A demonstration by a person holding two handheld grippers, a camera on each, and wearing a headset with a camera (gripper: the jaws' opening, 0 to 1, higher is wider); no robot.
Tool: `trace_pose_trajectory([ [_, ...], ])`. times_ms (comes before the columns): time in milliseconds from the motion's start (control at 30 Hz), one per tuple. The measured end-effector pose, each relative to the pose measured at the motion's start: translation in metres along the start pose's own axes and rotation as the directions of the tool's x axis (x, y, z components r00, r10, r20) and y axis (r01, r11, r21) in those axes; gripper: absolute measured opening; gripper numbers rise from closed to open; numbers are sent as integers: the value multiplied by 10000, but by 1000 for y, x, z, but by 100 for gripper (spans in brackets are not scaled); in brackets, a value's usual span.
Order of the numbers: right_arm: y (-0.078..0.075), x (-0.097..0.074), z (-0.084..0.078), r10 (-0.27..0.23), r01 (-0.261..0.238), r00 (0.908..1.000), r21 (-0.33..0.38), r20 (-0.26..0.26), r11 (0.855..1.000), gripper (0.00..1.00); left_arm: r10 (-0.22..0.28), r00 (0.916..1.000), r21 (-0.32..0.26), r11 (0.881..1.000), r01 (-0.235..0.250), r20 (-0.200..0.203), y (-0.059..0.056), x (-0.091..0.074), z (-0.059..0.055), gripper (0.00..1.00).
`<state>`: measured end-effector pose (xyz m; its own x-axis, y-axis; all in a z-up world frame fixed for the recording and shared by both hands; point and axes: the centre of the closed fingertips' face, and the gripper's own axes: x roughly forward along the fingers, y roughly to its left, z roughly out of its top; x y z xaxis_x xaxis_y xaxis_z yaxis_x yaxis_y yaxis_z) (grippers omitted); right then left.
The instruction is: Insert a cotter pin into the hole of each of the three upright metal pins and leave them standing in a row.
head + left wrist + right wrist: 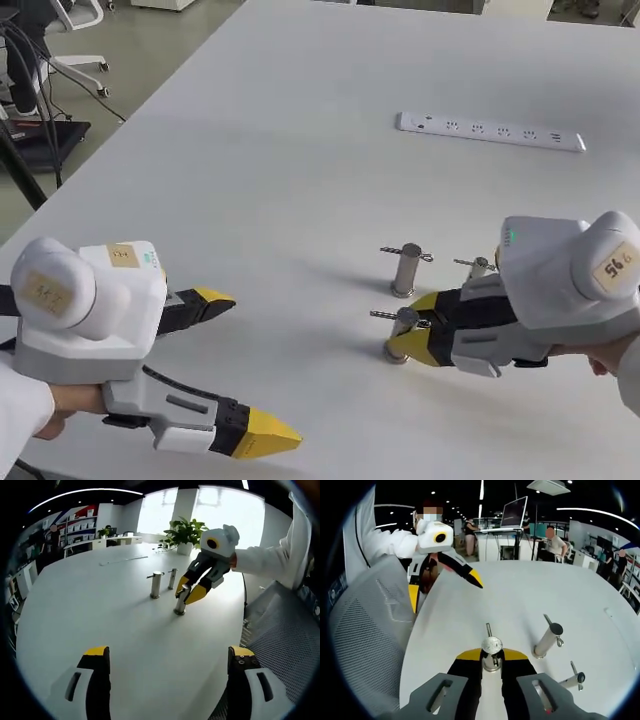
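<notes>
On white table (pixel 300 150), power strip (pixel 490 131)

A: Where do the pins stand?
B: On the bench (pixel 300 180), right of centre. The front pin (pixel 400 340) sits between the right gripper's (pixel 410 328) jaws. The back pin (pixel 405 272) is just behind it, and the third pin (pixel 480 267) is right of that.
A: Anything else?
B: The power strip (pixel 490 131) lies far behind them. The left gripper (pixel 255 365) is at the near left, well apart.
</notes>
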<state>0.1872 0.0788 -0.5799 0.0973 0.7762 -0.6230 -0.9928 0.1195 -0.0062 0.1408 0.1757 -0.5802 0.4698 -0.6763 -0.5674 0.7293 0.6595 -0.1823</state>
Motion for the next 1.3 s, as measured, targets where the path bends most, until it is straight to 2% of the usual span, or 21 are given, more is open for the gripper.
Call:
trace_pose_trajectory([
  [200,1,-10,-8,-28,27,10000,-208,-82,9998,8,-144,9999,-120,9998,144,20,-4,4,5,98],
  [367,-5,-26,-13,-287,287,9996,37,61,9996,8,-207,9998,-27,9998,207,-10,-6,6,7,99],
  [567,-22,-58,-33,-691,693,9976,330,-76,9971,8,-386,9990,-18,9993,386,212,-15,10,17,99],
  [667,-36,-75,-45,-1059,1069,9935,223,-414,9940,8,-447,9984,-86,9990,450,351,-18,11,21,99],
  [800,-52,-88,-54,-1327,1340,9905,363,-349,9903,8,-449,9987,-64,9990,451,252,-19,12,20,99],
  [867,-58,-91,-57,-1461,1475,9885,374,-388,9883,8,-474,9987,-56,9989,475,185,-20,12,19,99],
  [967,-67,-94,-62,-1588,1604,9863,347,-442,9864,8,-430,9989,157,9989,434,-205,-21,12,14,99],
  [1167,-73,-93,-64,-1505,1513,9885,661,-170,9863,8,-385,9990,111,9992,387,-212,-20,10,15,99],
  [1300,-76,-90,-66,-1460,1472,9891,723,-212,9865,8,-383,9990,93,9992,385,-242,-19,10,15,99],
])
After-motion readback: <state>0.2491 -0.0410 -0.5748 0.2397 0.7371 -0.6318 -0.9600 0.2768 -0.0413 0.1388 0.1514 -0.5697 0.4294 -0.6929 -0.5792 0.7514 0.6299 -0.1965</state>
